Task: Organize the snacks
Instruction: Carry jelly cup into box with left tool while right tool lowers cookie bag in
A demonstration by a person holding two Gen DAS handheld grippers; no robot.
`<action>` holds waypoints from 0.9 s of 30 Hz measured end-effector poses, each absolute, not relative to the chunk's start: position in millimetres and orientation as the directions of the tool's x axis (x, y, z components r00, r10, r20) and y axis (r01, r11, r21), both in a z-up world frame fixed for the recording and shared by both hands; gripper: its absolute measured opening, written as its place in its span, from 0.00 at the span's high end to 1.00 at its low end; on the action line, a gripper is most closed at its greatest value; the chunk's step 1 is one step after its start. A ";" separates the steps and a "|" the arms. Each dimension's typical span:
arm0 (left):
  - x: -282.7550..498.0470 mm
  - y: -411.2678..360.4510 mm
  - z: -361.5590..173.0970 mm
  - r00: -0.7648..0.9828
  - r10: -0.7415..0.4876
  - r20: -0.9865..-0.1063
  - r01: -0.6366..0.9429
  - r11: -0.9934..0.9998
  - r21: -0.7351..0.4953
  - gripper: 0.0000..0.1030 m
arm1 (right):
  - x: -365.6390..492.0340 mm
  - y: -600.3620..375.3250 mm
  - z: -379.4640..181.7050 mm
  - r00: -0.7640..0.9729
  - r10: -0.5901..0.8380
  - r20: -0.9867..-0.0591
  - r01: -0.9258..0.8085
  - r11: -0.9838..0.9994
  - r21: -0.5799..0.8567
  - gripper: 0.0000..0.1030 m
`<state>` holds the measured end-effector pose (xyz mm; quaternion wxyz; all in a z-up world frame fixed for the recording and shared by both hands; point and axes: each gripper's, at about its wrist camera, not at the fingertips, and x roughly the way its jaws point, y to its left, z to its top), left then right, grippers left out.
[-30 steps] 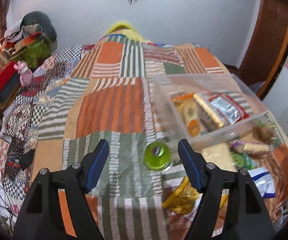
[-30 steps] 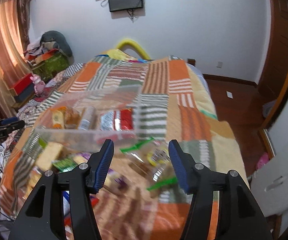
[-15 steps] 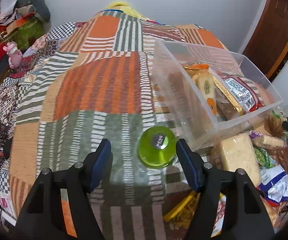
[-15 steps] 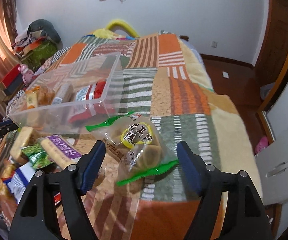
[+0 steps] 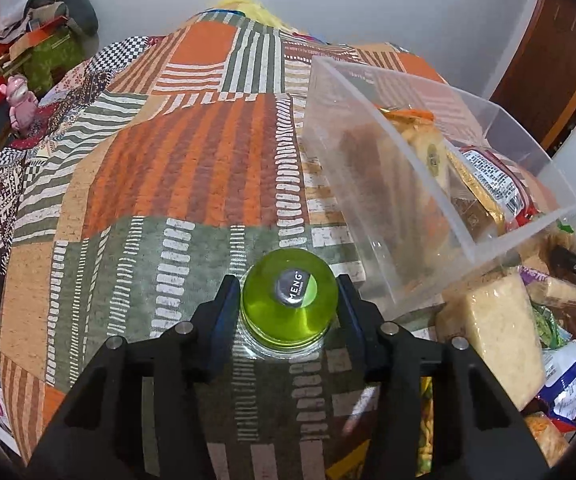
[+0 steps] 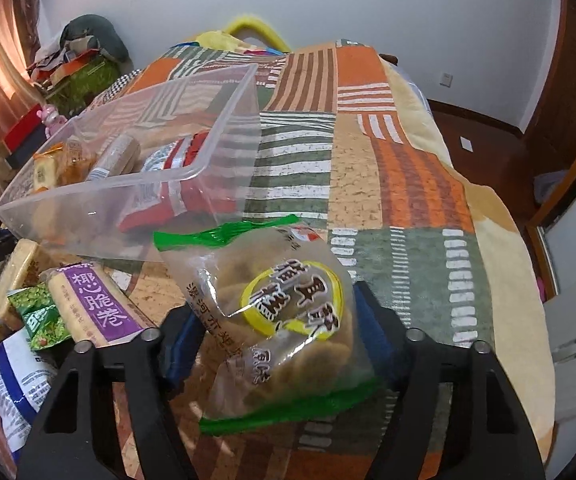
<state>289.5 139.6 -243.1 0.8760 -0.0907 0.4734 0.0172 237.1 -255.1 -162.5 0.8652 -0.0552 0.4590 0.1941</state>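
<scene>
Lid (image 5: pixel 288 295) label reads "MENG"; purple packet (image 6: pixel 88 304) "椰心脆卷".

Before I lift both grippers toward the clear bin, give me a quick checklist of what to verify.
1. Green-lidded jar centred between the left gripper pads: ok; the jaws are closing on it.
2. Left pads pressing the jar: cannot tell; they look to be at its sides.
3. Clear cake bag with green ends between the right gripper pads: ok; the jaws are closing.
4. Right grip firm on the soft bag: cannot tell.
5. Clear bin has free space: ok, its far part is bare.
6. Loose snacks such as the purple-labelled roll pack beside the bin, outside both grips: ok.
</scene>
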 end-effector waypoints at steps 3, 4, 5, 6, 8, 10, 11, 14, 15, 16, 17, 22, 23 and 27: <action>284.6 139.5 -240.3 0.551 -0.051 -0.833 -0.118 0.983 -0.138 0.53 | 236.3 -254.1 -161.7 0.504 0.292 -0.812 -0.390 0.917 0.088 0.51; 282.0 139.7 -238.5 0.553 -0.050 -0.831 -0.120 0.983 -0.139 0.53 | 235.5 -254.5 -160.7 0.508 0.294 -0.809 -0.386 0.918 0.091 0.51; 279.3 140.4 -236.0 0.557 -0.048 -0.829 -0.123 0.983 -0.139 0.54 | 235.2 -255.3 -159.8 0.512 0.293 -0.808 -0.383 0.919 0.091 0.51; 277.5 140.8 -232.8 0.562 -0.044 -0.826 -0.126 0.982 -0.138 0.54 | 233.7 -256.4 -158.2 0.516 0.294 -0.805 -0.380 0.920 0.093 0.52; 274.3 141.5 -225.2 0.573 -0.037 -0.819 -0.129 0.982 -0.135 0.54 | 231.9 -259.3 -154.0 0.525 0.298 -0.797 -0.374 0.922 0.098 0.52; 270.4 141.4 -215.8 0.587 -0.029 -0.809 -0.127 0.984 -0.128 0.54 | 228.0 -262.5 -147.2 0.538 0.300 -0.788 -0.369 0.924 0.099 0.52; 268.7 140.8 -211.2 0.594 -0.026 -0.804 -0.126 0.984 -0.125 0.54 | 226.1 -264.1 -143.4 0.545 0.301 -0.782 -0.367 0.925 0.100 0.52; 264.2 138.4 -196.4 0.616 -0.027 -0.787 -0.112 0.986 -0.122 0.54 | 223.4 -267.8 -132.1 0.566 0.306 -0.765 -0.363 0.926 0.102 0.52; 263.3 137.1 -191.7 0.623 -0.026 -0.782 -0.108 0.987 -0.119 0.54 | 221.8 -269.0 -128.0 0.574 0.307 -0.759 -0.361 0.927 0.102 0.52; 263.3 136.0 -186.6 0.629 -0.025 -0.777 -0.104 0.988 -0.116 0.54 | 220.2 -269.5 -123.5 0.582 0.309 -0.752 -0.360 0.927 0.102 0.52; 262.9 134.9 -182.5 0.635 -0.026 -0.772 -0.101 0.988 -0.116 0.54 | 218.9 -270.1 -119.2 0.591 0.310 -0.745 -0.360 0.928 0.101 0.52; 262.4 126.8 -157.1 0.673 -0.040 -0.738 -0.082 0.988 -0.129 0.54 | 213.8 -270.2 -96.4 0.631 0.329 -0.703 -0.363 0.925 0.107 0.52; 262.5 124.8 -152.7 0.681 -0.043 -0.731 -0.076 0.989 -0.130 0.54 | 213.8 -269.2 -92.8 0.638 0.334 -0.694 -0.366 0.924 0.108 0.52; 267.7 112.2 -135.0 0.707 -0.058 -0.705 -0.047 0.991 -0.128 0.53 | 216.1 -261.6 -79.5 0.658 0.356 -0.663 -0.379 0.918 0.117 0.52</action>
